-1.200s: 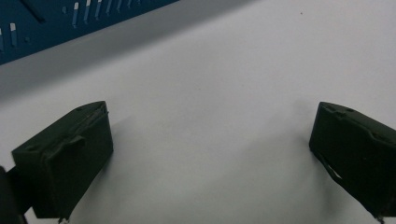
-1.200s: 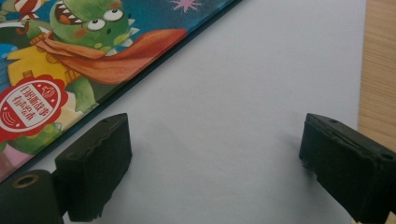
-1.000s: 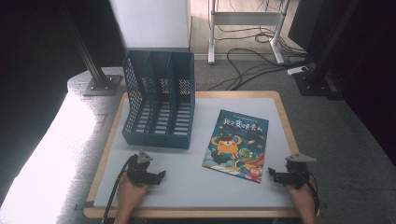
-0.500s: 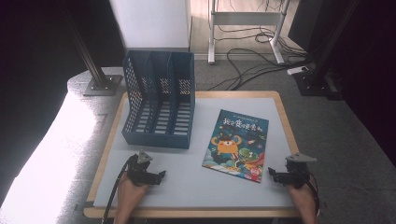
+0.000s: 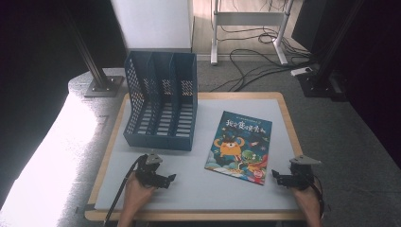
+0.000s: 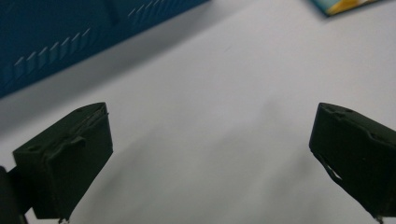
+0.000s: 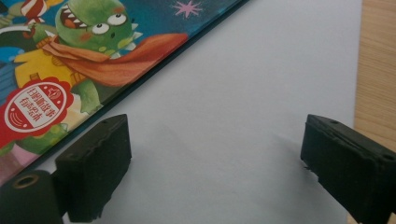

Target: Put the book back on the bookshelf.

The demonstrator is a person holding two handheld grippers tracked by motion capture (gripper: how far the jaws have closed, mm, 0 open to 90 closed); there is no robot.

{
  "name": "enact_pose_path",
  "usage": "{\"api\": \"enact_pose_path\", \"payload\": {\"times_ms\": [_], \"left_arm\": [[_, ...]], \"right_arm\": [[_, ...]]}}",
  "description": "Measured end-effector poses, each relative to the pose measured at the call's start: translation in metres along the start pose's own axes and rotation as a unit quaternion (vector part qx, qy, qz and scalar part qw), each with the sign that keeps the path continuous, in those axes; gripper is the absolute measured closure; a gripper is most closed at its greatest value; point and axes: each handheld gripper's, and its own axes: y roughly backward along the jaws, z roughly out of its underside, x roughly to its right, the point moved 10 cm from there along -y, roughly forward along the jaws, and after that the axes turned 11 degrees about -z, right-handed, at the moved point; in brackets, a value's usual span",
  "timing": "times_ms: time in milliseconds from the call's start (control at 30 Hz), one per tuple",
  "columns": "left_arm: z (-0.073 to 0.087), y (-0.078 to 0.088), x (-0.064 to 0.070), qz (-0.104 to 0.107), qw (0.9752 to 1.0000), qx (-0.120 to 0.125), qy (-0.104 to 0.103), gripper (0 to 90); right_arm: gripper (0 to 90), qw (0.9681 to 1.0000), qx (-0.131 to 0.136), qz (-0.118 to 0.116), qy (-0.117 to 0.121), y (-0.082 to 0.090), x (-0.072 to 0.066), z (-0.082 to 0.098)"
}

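The children's picture book (image 5: 240, 146) lies flat and face up on the grey mat (image 5: 198, 189), right of centre and turned a little askew, its cover showing cartoon monsters under a line of yellow characters. Its near right corner sits just beside the right gripper (image 5: 280, 178), which rests low on the mat with its jaws spread wide and nothing between them; in the right gripper view the book's edge (image 7: 140, 70) runs diagonally just past the left jaw, with bare mat in the gap. The left gripper (image 5: 166, 179) is likewise wide apart and empty, parked on the mat in front of the blue three-slot file holder (image 5: 161, 101), whose perforated wall shows in the left gripper view (image 6: 70, 42). The holder stands at the far left of the mat, apart from the book. Judging by this layout, the work is at its start: the book is to be picked up, probably for one of the slots (a guess from the layout). The next move calls for the right gripper to slide onto the book's corner or edge, and since the book lies flush, getting a jaw under it may need the left gripper to steady it.
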Motion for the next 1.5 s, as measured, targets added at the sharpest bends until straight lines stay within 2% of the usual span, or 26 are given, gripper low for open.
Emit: {"api": "enact_pose_path", "payload": {"times_ms": [67, 267, 300, 333, 400, 433, 467, 567, 733, 833, 900, 933, 1000, 1167, 1200, 1233, 1300, 1433, 1467, 1500], "left_arm": [[-0.015, 0.002, 0.016, 0.015, 0.9997, 0.008, -0.019, 0.0], [-0.039, -0.006, 0.042, 0.038, 0.9981, 0.017, -0.045, 0.0], [-0.039, -0.006, 0.042, 0.038, 0.9981, 0.017, -0.045, 0.0], [-0.047, -0.011, 0.049, 0.045, 0.9973, 0.014, -0.056, 0.0], [-0.055, -0.015, 0.058, 0.053, 0.9964, 0.014, -0.064, 0.0], [-0.055, -0.015, 0.058, 0.053, 0.9964, 0.014, -0.064, 0.0], [-0.063, -0.021, 0.066, 0.059, 0.9957, 0.012, -0.071, 0.0], [-0.074, -0.033, 0.079, 0.07, 0.9937, 0.005, -0.087, 0.0], [-0.088, -0.05, 0.096, 0.088, 0.9918, 0.001, -0.092, 0.0], [-0.094, -0.063, 0.098, 0.088, 0.992, -0.003, -0.09, 0.0], [-0.097, -0.072, 0.096, 0.074, 0.9925, -0.007, -0.096, 0.0], [-0.098, -0.076, 0.096, 0.076, 0.9927, -0.005, -0.093, 0.0], [-0.099, -0.086, 0.095, 0.077, 0.9933, -0.011, -0.086, 0.0], [-0.095, -0.103, 0.094, 0.073, 0.993, -0.024, -0.09, 0.0], [-0.095, -0.103, 0.094, 0.073, 0.993, -0.024, -0.09, 0.0], [-0.094, -0.107, 0.096, 0.085, 0.9928, -0.026, -0.08, 0.0], [-0.095, -0.109, 0.097, 0.088, 0.9933, -0.023, -0.072, 0.0], [-0.094, -0.108, 0.102, 0.093, 0.9926, -0.019, -0.076, 0.0], [-0.094, -0.108, 0.108, 0.1, 0.9916, -0.014, -0.081, 0.0], [-0.094, -0.107, 0.11, 0.097, 0.992, -0.012, -0.081, 0.0]], "right_arm": [[3.8, 1.0, -0.001, 0.001, -0.005, 0.003, 0.001, 0.0], [0.0, 0.9999, 0.007, -0.007, -0.011, 0.006, -0.001, -0.002], [0.0, 0.9998, 0.009, -0.01, -0.011, 0.006, -0.002, -0.003], [0.0, 0.9998, 0.011, -0.015, -0.01, 0.007, -0.004, -0.005], [0.0, 0.9997, 0.015, -0.02, -0.01, 0.007, -0.007, -0.008], [0.0, 0.9996, 0.016, -0.021, -0.008, 0.008, -0.008, -0.009], [0.0, 0.9995, 0.02, -0.022, -0.006, 0.009, -0.01, -0.012], [0.0, 0.9993, 0.025, -0.027, 0.003, 0.01, -0.014, -0.017], [0.0, 0.999, 0.023, -0.027, 0.025, 0.008, -0.017, -0.026], [0.0, 0.9987, 0.025, -0.03, 0.031, 0.005, -0.02, -0.031], [0.0, 0.9985, 0.026, -0.032, 0.036, 0.002, -0.023, -0.035], [0.0, 0.9984, 0.026, -0.033, 0.037, 0.0, -0.024, -0.037], [0.0, 0.9984, 0.025, -0.035, 0.037, -0.004, -0.026, -0.039], [0.0, 0.9979, 0.02, -0.048, 0.04, -0.017, -0.032, -0.042], [0.0, 0.9977, 0.019, -0.049, 0.041, -0.02, -0.033, -0.042], [0.0, 0.9976, 0.017, -0.052, 0.043, -0.023, -0.035, -0.042], [0.0, 0.9973, 0.018, -0.054, 0.046, -0.028, -0.037, -0.042], [0.0, 0.9964, 0.008, -0.065, 0.053, -0.036, -0.044, -0.041], [0.0, 0.9964, 0.004, -0.066, 0.052, -0.039, -0.045, -0.04], [0.0, 0.9964, 0.002, -0.066, 0.053, -0.04, -0.045, -0.039]]}}
